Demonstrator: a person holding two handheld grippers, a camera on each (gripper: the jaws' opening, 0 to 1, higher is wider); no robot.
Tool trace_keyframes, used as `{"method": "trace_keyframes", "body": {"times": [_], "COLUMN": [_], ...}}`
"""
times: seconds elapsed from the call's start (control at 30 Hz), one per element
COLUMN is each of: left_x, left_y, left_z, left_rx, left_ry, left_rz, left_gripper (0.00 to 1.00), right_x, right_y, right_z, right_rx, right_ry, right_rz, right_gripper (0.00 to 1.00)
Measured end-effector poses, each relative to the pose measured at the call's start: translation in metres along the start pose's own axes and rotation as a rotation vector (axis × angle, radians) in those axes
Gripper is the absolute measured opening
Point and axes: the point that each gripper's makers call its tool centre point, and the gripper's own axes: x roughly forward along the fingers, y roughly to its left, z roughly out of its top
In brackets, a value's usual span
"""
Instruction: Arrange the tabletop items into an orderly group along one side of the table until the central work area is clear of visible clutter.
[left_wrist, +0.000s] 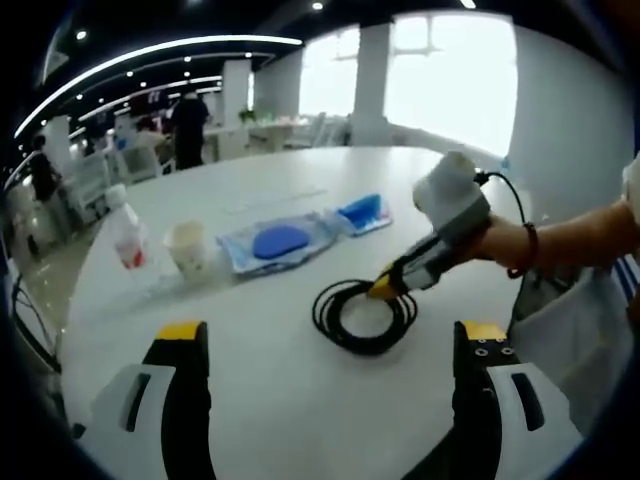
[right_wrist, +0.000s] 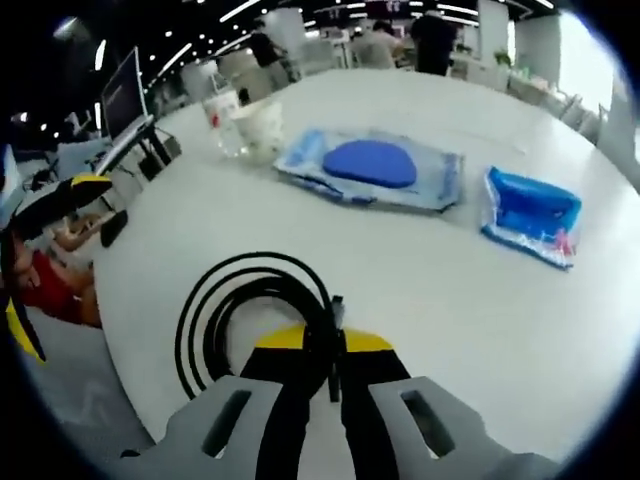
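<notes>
My right gripper (right_wrist: 335, 352) has its jaws pressed together on the near edge of the coiled black cable (right_wrist: 250, 310), pinching a strand between the yellow tips. The coil lies flat on the white table (right_wrist: 450, 300), spreading to the left of my jaws in the right gripper view. In the left gripper view the same gripper reaches in from the right, my hand (left_wrist: 505, 240) behind it, its tips down on the coil's rim.

My left gripper (left_wrist: 333, 335) hangs above the near table edge with its jaws spread wide, nothing between them; the cable sits ahead, between and beyond the two tips.

Farther out, a clear plastic pouch with a blue oval pad (right_wrist: 372, 165) lies flat at mid-table, and a smaller blue packet (right_wrist: 530, 215) lies just beside it. Past the pouch stand a paper cup (left_wrist: 188, 250) and a clear bottle with a red label (left_wrist: 126, 232), close together near the table's far side. People (left_wrist: 188, 125) stand among desks in the background.
</notes>
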Motion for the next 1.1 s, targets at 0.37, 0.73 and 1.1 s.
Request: {"method": "trace_keyframes", "body": {"times": [0.37,0.73,1.1], "left_x": [0.0,0.0,0.001], "left_y": [-0.001,-0.001,-0.001], "left_z": [0.002,0.0,-0.001], "left_rx": [0.003,0.001,-0.003], "left_ry": [-0.006,0.001,0.007], "left_rz": [-0.003,-0.003,-0.004], "left_gripper": [0.99,0.99,0.99], "right_x": [-0.026,-0.038,-0.034], "right_y": [-0.037,-0.072,-0.095], "right_z": [0.017,0.015,0.014], "right_rx": [0.053,0.085,0.12], "right_ry": [-0.049,-0.047,-0.038], "right_rz": [-0.045,-0.115,-0.156], "right_gripper": [0.1,0.1,0.1]}}
